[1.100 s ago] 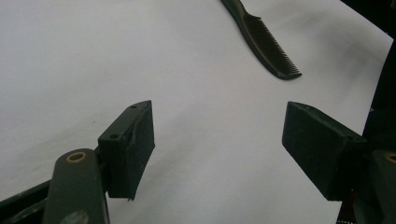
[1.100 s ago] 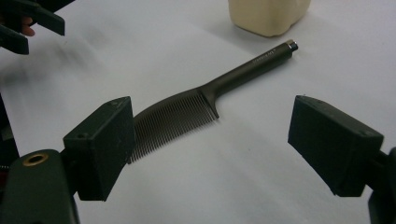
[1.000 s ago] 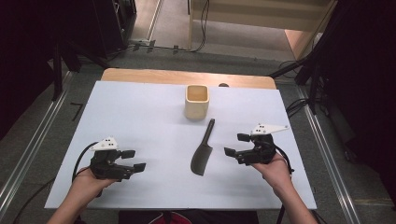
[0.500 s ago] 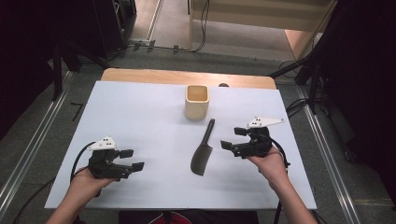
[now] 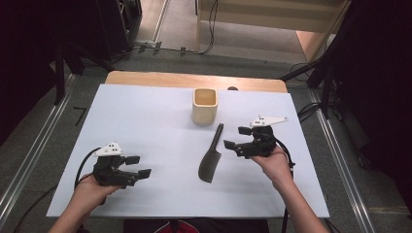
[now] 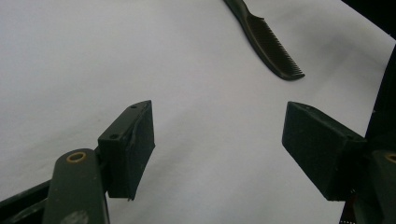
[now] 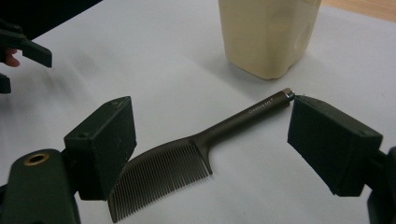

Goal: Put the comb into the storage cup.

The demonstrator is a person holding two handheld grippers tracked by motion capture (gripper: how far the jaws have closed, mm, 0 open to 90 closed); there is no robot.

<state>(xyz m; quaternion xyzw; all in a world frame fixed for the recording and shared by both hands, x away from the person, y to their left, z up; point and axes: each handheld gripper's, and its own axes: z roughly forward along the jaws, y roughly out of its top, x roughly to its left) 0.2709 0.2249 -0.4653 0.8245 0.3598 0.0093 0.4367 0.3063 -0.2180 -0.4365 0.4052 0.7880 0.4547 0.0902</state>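
Comb (image 5: 212,158): flat on white table sheet (image 5: 145,126), handle toward cream cup (image 5: 204,105).
Right gripper (image 5: 234,137): jaws spread, just right of comb.
Left gripper (image 5: 138,166): jaws spread, well left.

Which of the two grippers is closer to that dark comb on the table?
The right gripper. It sits open just beside the comb, level with its handle, not touching. The left gripper is well off toward the table's left side, also open.

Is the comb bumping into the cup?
Apart. The high view shows white table between the comb handle's tip and the cup.
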